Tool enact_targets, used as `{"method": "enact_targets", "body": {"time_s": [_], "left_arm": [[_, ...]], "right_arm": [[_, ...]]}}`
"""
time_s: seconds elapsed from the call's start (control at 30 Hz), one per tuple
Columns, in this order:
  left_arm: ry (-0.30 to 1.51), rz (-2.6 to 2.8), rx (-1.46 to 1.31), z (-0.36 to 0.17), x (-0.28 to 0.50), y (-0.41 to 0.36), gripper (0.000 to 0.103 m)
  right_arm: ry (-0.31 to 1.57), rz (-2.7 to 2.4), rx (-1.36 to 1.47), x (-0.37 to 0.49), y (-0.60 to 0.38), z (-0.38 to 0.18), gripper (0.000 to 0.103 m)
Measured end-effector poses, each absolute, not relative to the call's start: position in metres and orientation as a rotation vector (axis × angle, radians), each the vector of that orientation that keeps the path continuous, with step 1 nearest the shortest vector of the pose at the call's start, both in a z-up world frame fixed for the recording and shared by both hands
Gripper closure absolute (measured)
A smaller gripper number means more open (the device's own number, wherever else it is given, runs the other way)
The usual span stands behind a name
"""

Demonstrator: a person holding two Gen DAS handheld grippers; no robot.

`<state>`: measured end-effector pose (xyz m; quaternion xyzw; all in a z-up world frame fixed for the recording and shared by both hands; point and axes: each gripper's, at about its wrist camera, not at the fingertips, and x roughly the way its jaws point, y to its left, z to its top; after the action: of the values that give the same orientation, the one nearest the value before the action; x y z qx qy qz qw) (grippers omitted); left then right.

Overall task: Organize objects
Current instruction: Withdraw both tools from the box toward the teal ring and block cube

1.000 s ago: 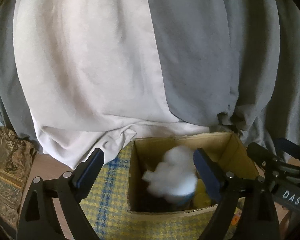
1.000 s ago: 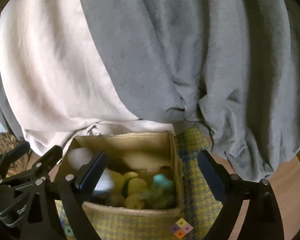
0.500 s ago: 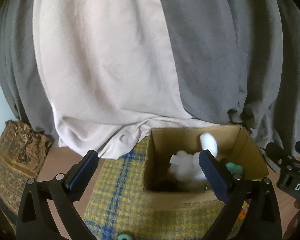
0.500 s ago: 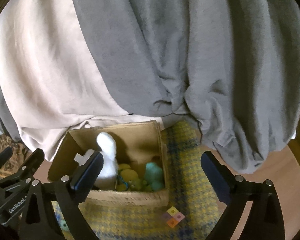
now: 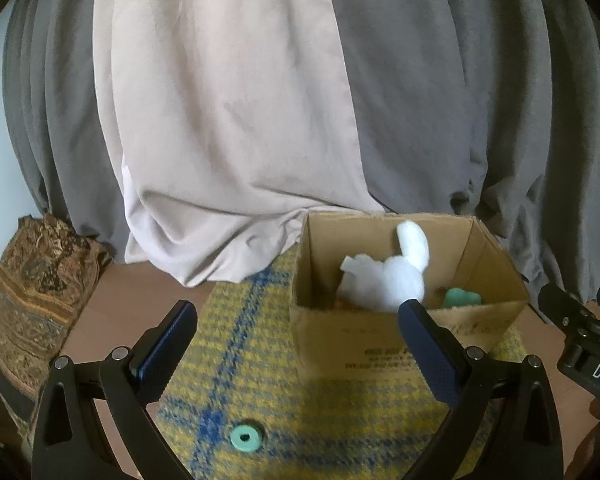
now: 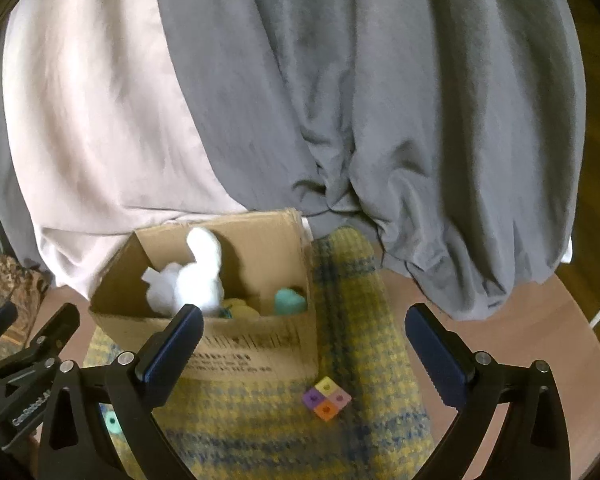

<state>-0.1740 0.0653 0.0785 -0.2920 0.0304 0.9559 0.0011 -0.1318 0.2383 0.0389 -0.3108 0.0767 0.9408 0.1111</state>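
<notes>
We hold the left gripper (image 5: 296, 322) spread wide and empty — a second ago it stood right over the cardboard box (image 5: 384, 350); now it sits farther back. The white plush toy (image 5: 388, 276) that hung blurred at the jaws rests inside the box. A teal ring (image 5: 244, 437) has come into view on the plaid mat (image 5: 260, 360). Our right gripper (image 6: 304, 330) is still opening, nothing between its jaws, the colored block (image 6: 326, 398) lying below.
</notes>
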Motion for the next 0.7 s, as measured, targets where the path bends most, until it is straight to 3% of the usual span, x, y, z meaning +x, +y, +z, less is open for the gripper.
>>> {"method": "enact_targets", "body": {"time_s": [0.7], "left_arm": [[0.112, 3.018, -1.034, 0.016, -0.167, 0.072, 0.001]], "right_arm": [[0.187, 2.696, -1.062, -0.131, 0.242, -0.034, 0.001]]}}
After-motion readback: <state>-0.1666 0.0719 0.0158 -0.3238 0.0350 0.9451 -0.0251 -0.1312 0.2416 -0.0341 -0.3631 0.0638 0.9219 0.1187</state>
